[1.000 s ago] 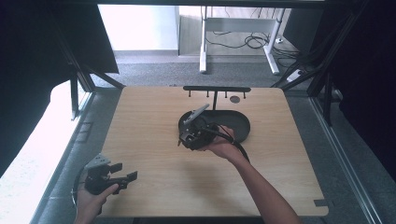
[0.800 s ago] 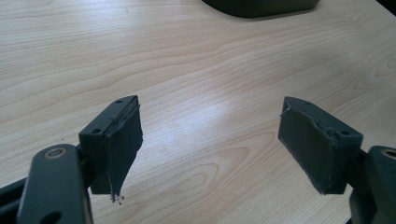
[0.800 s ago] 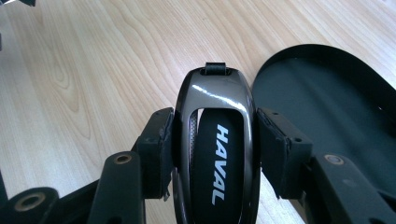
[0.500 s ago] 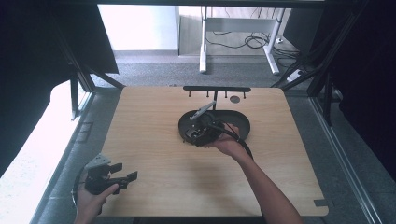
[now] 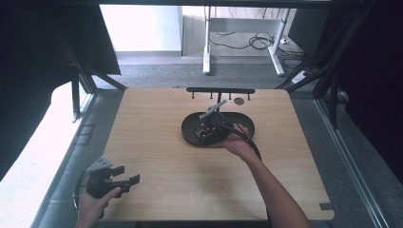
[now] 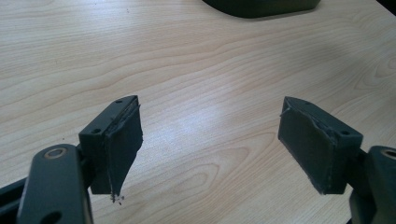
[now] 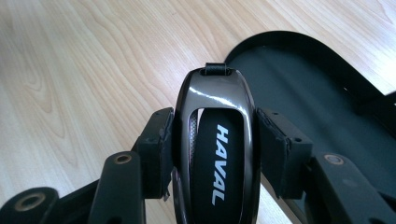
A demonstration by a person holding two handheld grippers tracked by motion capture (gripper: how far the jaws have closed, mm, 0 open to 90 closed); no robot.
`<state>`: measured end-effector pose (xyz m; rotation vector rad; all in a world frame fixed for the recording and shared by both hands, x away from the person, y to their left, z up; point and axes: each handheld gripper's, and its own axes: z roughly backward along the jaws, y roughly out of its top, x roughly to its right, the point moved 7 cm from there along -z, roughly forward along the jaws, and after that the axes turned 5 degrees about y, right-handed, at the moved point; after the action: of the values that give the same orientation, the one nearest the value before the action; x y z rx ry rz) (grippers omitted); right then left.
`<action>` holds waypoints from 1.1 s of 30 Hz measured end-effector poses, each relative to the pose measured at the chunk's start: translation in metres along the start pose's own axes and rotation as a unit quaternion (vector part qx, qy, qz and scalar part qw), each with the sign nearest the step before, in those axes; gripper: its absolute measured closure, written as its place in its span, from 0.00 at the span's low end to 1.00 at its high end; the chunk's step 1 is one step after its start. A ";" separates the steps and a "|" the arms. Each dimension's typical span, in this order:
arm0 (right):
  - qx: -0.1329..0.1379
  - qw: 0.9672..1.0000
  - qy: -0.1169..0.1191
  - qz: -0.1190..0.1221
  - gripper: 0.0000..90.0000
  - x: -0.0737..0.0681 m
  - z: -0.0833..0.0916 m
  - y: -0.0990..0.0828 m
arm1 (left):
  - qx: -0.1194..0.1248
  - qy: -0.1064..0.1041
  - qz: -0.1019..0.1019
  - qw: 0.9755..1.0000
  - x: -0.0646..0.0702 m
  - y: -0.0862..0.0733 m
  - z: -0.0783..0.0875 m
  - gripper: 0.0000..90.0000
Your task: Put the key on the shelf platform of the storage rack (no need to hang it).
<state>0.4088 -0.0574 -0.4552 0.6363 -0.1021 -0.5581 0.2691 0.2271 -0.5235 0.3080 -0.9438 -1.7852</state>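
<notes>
Left claw (image 6: 210,144): black, two worn rubber-faced pads, round screws at the arms. Right claw (image 7: 212,149): same black build. Forearms bare, no sleeves.

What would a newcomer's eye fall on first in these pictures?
First, the glossy black car key marked HAVAL, clamped between the pads of the right gripper, above the black oval tray at the middle of the wooden table. Next, the left gripper, jaws wide apart with nothing between them, held at the table's near left corner.
</notes>
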 end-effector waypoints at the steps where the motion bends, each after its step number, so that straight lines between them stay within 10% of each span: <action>1: 0.001 1.000 -0.002 -0.002 0.55 0.001 0.000 0.000 | 0.000 0.000 0.000 1.000 0.000 0.000 0.000 0.24; 33: -0.004 0.999 -0.021 -0.042 0.55 0.044 -0.003 -0.009 | 0.002 0.000 0.001 1.000 0.000 0.000 0.001 0.24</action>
<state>0.4423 -0.0846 -0.4669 0.6242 -0.1126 -0.6518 0.2690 0.2274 -0.5227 0.3089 -0.9475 -1.7814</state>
